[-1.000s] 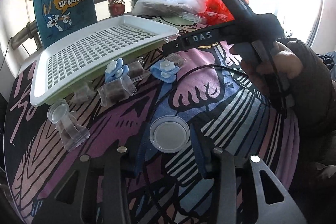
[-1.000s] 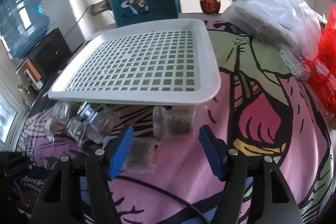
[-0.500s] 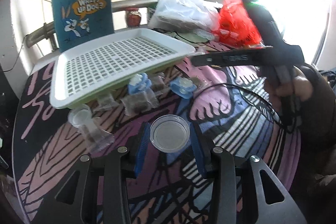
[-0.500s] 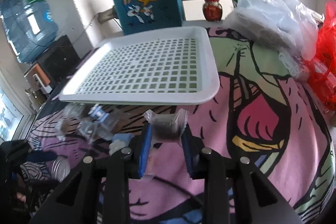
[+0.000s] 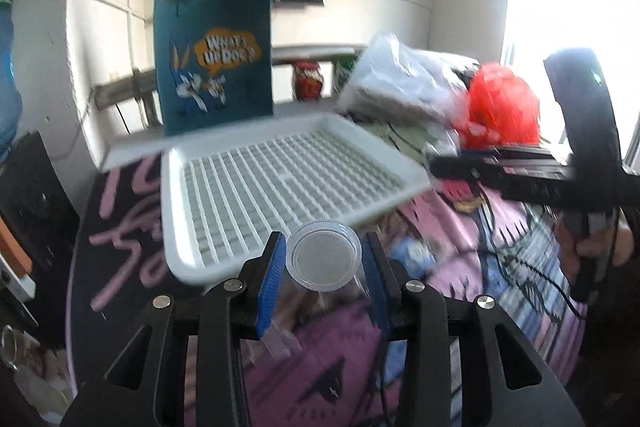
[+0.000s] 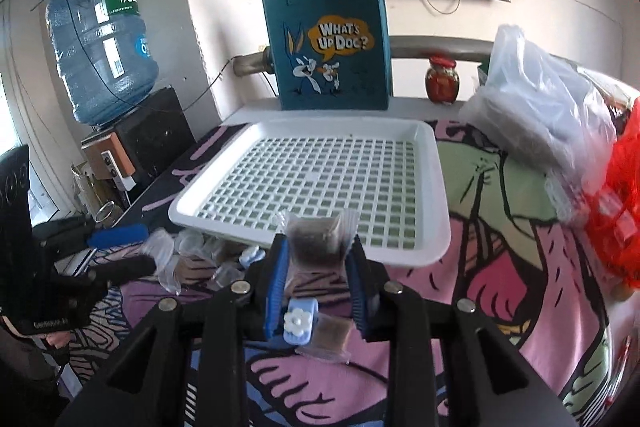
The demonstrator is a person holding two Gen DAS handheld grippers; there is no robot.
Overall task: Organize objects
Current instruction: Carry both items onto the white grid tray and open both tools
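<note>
A clear lidded plastic cup (image 5: 323, 261) sits between the blue pads of my left gripper (image 5: 323, 259), which is shut on it and holds it off the table just in front of the white grid tray (image 5: 170, 211). My right gripper (image 6: 318, 255) is shut on a clear packet with brown contents (image 6: 318, 241), held up at the near rim of the tray (image 6: 400, 255). Below it on the cloth lie a blue flower clip (image 6: 299, 321) and another brown packet (image 6: 332, 337). A hand carries the right gripper's body (image 5: 580, 155) at the right of the left wrist view.
A blue cartoon tote bag (image 6: 328, 43) stands behind the tray. Grey plastic bags (image 6: 536, 115) and a red bag (image 6: 616, 211) crowd the right side. Loose packets and clips (image 6: 224, 263) lie at the tray's near left corner. A water bottle (image 6: 100, 43) stands far left.
My right gripper closed on the brown packet and lifted it to the tray's near rim. My left gripper rose with the cup and came closer to the tray.
</note>
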